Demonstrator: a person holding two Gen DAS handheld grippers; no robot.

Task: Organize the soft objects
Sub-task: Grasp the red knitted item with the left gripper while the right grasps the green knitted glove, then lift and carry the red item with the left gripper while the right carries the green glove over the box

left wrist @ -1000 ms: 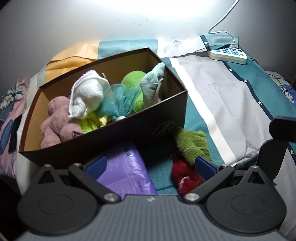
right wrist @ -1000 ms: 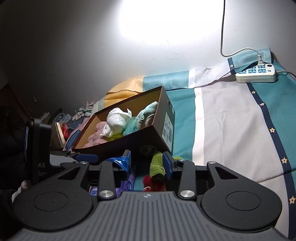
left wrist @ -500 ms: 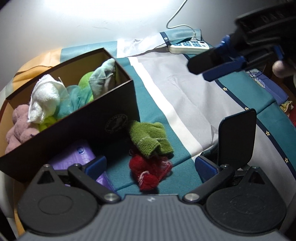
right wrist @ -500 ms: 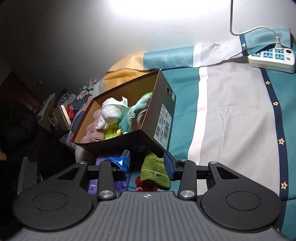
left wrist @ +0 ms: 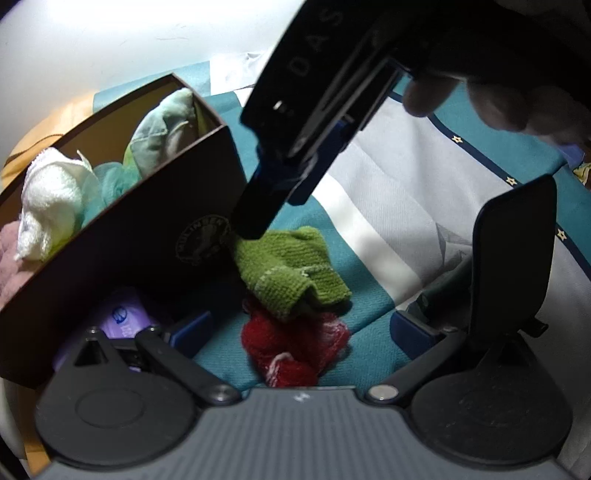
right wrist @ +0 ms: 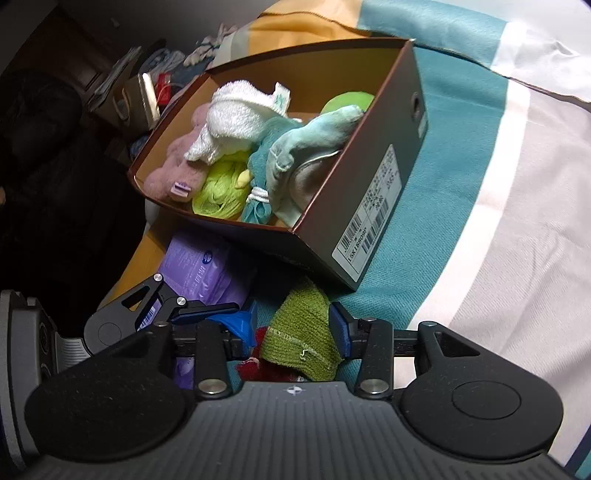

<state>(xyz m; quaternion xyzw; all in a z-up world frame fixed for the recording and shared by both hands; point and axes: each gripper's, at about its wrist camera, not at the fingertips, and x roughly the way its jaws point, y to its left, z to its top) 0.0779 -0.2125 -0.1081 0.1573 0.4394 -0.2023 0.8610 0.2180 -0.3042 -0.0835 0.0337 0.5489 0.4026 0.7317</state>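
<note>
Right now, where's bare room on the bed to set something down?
The grey and white stripes right of the shoe box lie bare. It is crowded in front of the box: green knit cloth, red knit piece, purple pack, both grippers.

A big striped bed sheet (right wrist: pixel 480 206) covers the bed. It has teal, white and grey bands, and a thin dark blue line with tiny gold stars (left wrist: pixel 511 181) runs across it. At the far end of the sheet there is a yellow-orange patch (right wrist: pixel 295 26). Behind the sheet stands a plain white wall (left wrist: pixel 110 40) — a bright light shines on it. Off the sheet's left edge the room is dark, with a heap of small things (right wrist: pixel 147 81) too dim to tell apart.
</note>
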